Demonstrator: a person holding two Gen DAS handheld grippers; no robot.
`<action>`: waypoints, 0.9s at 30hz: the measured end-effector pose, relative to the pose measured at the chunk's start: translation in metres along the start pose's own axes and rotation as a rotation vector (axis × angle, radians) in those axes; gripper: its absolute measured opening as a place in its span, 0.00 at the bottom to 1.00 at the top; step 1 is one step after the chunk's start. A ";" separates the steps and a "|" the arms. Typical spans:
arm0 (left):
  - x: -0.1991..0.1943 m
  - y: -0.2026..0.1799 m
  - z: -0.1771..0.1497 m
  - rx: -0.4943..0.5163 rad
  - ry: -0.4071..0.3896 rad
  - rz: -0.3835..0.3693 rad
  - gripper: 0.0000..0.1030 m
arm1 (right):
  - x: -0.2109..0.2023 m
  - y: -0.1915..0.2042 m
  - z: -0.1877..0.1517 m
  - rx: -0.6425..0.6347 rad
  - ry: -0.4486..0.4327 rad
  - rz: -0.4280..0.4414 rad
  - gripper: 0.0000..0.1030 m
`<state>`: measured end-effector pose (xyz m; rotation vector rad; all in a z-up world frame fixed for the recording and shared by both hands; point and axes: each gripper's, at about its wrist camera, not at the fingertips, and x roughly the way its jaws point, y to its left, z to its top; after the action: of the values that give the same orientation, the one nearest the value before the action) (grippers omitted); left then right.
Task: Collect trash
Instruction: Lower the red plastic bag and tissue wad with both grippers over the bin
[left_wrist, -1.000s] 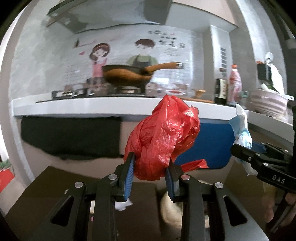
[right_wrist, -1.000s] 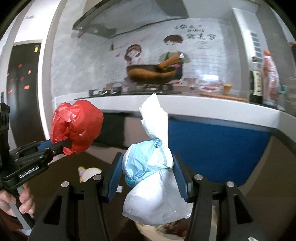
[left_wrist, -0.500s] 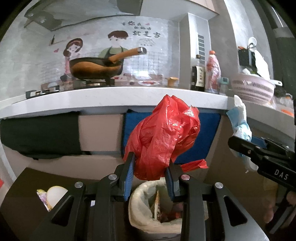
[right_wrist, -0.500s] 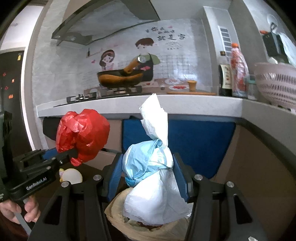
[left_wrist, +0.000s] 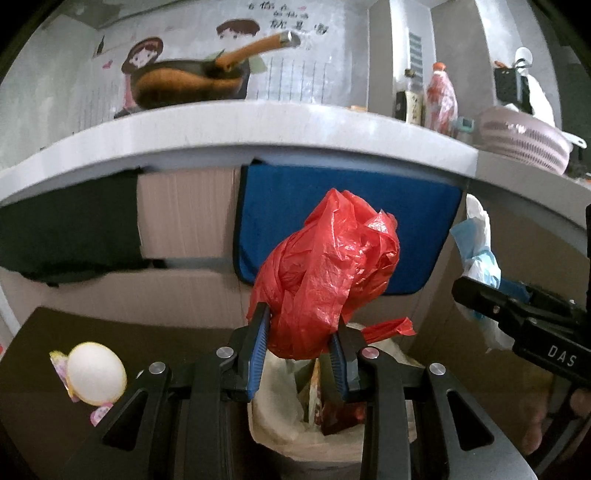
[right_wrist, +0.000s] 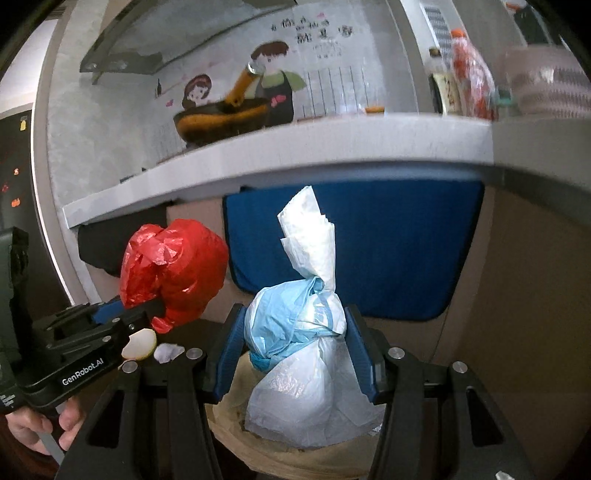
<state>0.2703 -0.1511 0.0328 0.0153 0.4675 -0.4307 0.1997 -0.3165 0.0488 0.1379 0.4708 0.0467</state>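
Observation:
My left gripper (left_wrist: 299, 343) is shut on a crumpled red plastic bag (left_wrist: 325, 273) and holds it just above the lined trash bin (left_wrist: 280, 413), which has wrappers inside. My right gripper (right_wrist: 295, 350) is shut on a white and light-blue plastic bag bundle (right_wrist: 299, 332), hanging over the same bin's rim (right_wrist: 236, 417). The red bag (right_wrist: 173, 269) and left gripper also show at the left of the right wrist view. The white-blue bundle (left_wrist: 478, 251) shows at the right of the left wrist view.
The bin stands below a white kitchen counter (left_wrist: 258, 133) with a blue cloth (left_wrist: 332, 206) and a black cloth (left_wrist: 66, 229) hanging from it. A white round piece and small wrappers (left_wrist: 94, 373) lie on the dark surface left of the bin.
Both grippers have moved down and forward under the counter edge, bags still held. The bin has come fully into view beneath both bags.

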 end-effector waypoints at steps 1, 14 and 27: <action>0.004 0.001 -0.001 -0.003 0.007 0.001 0.30 | 0.005 -0.001 -0.003 0.005 0.012 0.002 0.49; 0.045 0.016 -0.028 -0.050 0.113 -0.007 0.30 | 0.044 -0.013 -0.031 0.045 0.104 0.020 0.49; 0.081 0.025 -0.043 -0.097 0.213 -0.073 0.31 | 0.078 -0.020 -0.042 0.071 0.169 0.016 0.51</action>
<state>0.3277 -0.1559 -0.0432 -0.0502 0.7004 -0.4802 0.2502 -0.3249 -0.0267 0.2085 0.6401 0.0572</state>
